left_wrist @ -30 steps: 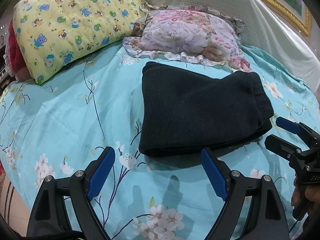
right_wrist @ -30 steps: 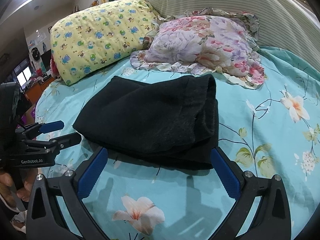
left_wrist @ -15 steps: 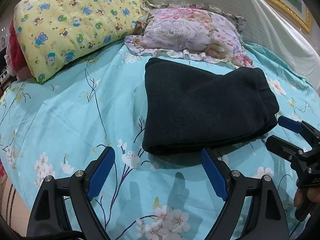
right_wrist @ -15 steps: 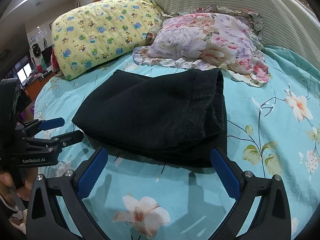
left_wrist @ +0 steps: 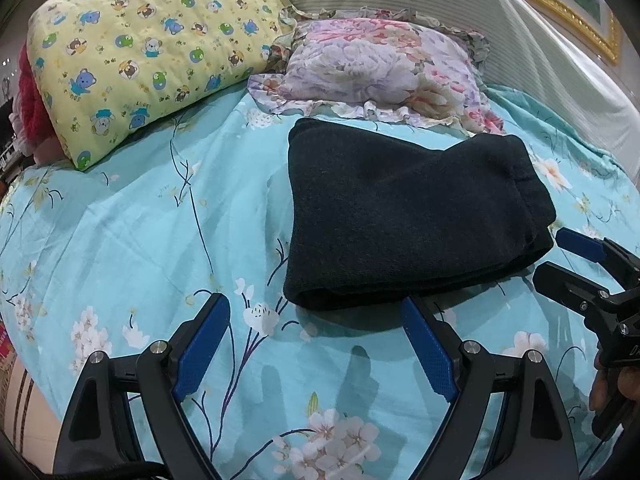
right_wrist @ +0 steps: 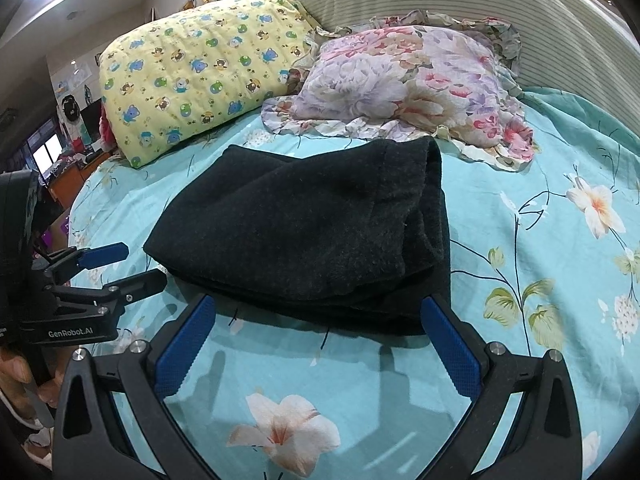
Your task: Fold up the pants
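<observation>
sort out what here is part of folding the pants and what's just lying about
Part of the job:
- dark pants, folded on the bed
- left gripper, open
- right gripper, open

Just lying about:
- yellow pillow
- flowered pillow
- striped headboard
- flowered sheet

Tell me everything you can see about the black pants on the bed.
The black pants look like thick, fuzzy knit, folded into a compact, roughly rectangular stack of several layers. They lie flat on the turquoise flowered bedsheet, just in front of the floral pillow. A rounded fold runs along the near edge. Neither gripper touches them; both sets of jaws stand open, just short of that edge.
</observation>
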The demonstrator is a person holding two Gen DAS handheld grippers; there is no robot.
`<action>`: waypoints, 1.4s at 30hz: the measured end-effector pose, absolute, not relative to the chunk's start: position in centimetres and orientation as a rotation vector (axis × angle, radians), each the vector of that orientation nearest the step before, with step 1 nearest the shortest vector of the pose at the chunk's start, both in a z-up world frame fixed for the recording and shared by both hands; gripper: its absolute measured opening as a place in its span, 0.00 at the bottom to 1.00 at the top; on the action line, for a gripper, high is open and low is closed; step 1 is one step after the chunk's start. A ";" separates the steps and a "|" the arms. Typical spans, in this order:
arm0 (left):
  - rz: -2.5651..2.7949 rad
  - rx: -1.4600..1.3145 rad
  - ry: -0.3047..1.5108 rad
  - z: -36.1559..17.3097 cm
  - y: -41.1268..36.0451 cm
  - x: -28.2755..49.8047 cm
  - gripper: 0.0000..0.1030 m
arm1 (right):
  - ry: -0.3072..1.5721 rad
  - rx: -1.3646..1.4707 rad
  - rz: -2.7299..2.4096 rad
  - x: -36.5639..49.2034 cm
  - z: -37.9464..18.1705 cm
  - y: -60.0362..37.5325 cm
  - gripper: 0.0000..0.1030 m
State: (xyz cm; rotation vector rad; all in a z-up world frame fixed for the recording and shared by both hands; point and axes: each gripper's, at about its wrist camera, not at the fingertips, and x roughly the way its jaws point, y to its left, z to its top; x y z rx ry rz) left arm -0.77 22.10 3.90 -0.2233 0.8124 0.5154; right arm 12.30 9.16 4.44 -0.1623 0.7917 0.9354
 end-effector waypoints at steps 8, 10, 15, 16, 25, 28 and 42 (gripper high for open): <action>0.514 -0.224 0.798 4.5 22.0 -0.9 0.85 | 0.781 -0.158 0.938 12.2 4.9 9.2 0.99; 0.510 -0.223 0.796 4.6 21.9 -1.0 0.85 | 0.778 -0.158 0.941 12.1 5.1 9.2 0.99; 0.505 -0.213 0.788 5.1 21.6 -0.9 0.85 | 0.765 -0.155 0.948 12.0 5.5 9.3 0.99; 0.505 -0.211 0.787 5.1 21.6 -0.9 0.85 | 0.763 -0.155 0.948 11.9 5.5 9.3 0.99; 0.493 -0.222 0.782 5.4 21.6 -0.8 0.85 | 0.752 -0.152 0.954 11.9 6.0 9.4 0.99; 0.481 -0.267 0.772 5.7 22.1 -0.9 0.85 | 0.741 -0.150 0.952 11.9 6.2 9.3 0.99; 0.458 -0.294 0.716 7.2 23.0 0.3 0.85 | 0.714 -0.141 0.921 13.2 7.4 8.9 0.99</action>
